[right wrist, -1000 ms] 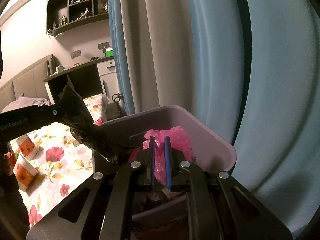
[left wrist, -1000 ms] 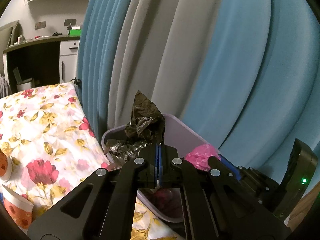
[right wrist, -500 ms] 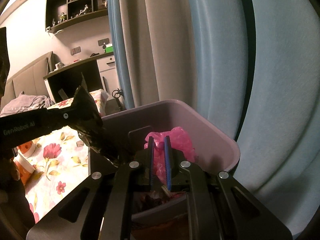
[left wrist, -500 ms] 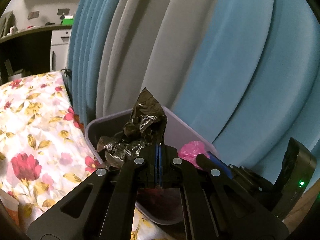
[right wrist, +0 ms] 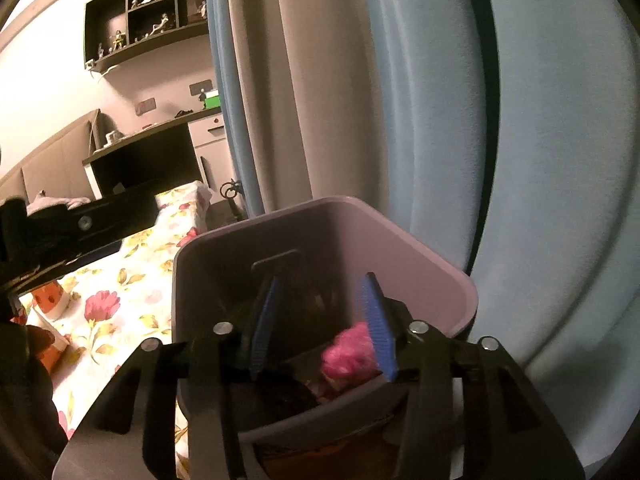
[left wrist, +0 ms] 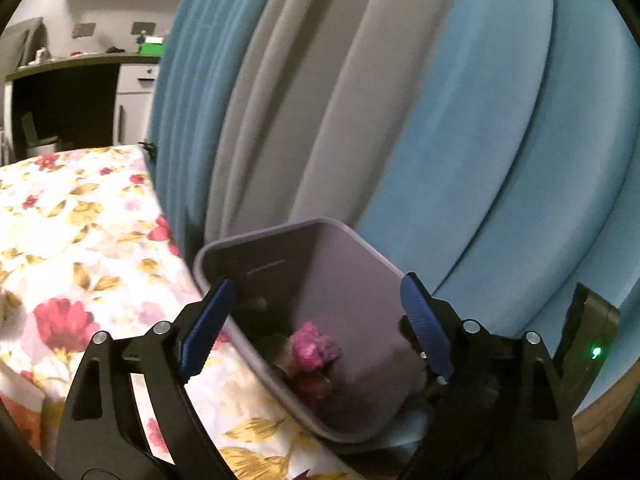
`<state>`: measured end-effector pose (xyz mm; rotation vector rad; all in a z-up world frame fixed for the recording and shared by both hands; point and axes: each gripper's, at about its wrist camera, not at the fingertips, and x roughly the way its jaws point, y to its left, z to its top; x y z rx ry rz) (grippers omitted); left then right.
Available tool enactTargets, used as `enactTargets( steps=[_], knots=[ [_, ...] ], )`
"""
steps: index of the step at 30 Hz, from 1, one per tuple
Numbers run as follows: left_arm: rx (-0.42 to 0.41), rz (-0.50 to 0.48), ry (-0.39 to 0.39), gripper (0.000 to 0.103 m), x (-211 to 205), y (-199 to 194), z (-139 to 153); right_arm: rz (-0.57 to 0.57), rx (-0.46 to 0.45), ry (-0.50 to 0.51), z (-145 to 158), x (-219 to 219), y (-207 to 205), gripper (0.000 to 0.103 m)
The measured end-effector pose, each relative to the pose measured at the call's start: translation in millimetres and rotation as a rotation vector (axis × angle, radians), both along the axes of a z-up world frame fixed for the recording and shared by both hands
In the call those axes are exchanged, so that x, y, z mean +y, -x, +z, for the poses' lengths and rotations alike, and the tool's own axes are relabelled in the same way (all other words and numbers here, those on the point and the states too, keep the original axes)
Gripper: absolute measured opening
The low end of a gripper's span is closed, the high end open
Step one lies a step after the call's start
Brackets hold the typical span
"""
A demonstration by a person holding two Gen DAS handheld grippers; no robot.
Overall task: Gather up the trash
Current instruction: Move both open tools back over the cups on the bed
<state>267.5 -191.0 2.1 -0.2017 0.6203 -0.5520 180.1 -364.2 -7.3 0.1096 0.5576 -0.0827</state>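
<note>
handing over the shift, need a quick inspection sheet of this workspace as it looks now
surface: floral bedspread, bin beside its edge
job's things: purple bin holds pink trash and dark scraps; paper cup lies on the bedspread
clutter: nothing else seen on the bedspread
grippers: left tool jaws opening, nothing between them, over the bin; right tool jaws opening, pink trash by its right finger, not pressed
cables: nothing seen
surroundings: blue and grey curtain behind the bin, desk, wall shelf with small figures
</note>
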Motion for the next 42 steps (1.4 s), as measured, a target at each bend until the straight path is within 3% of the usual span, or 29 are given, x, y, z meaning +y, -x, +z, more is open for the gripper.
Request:
enactTargets(
  steps=[8,14,27,42],
  knots=[
    [-0.025,0.134,-0.033,0.086,33.8,26.7,1.9,-0.023,-0.018,0.005,3.7,5.4,14.9,0.075],
    [-0.049,0.245,-0.087,0.086,69.3,59.6,1.8,-0.008,-0.037,-0.011,11.6,21.7,30.8,0.084],
    [-0.040,0.501,-0.198,0.086,176.4,124.4,-10.2,0.151,-0.033,-0.035,18.2,100.4,59.5,0.086],
    [-0.018,0.795,-0.226,0.086,313.6,190.0,-20.6,0.353,0.058,-0.008,1.5,229.1,63.4,0.086]
  ],
)
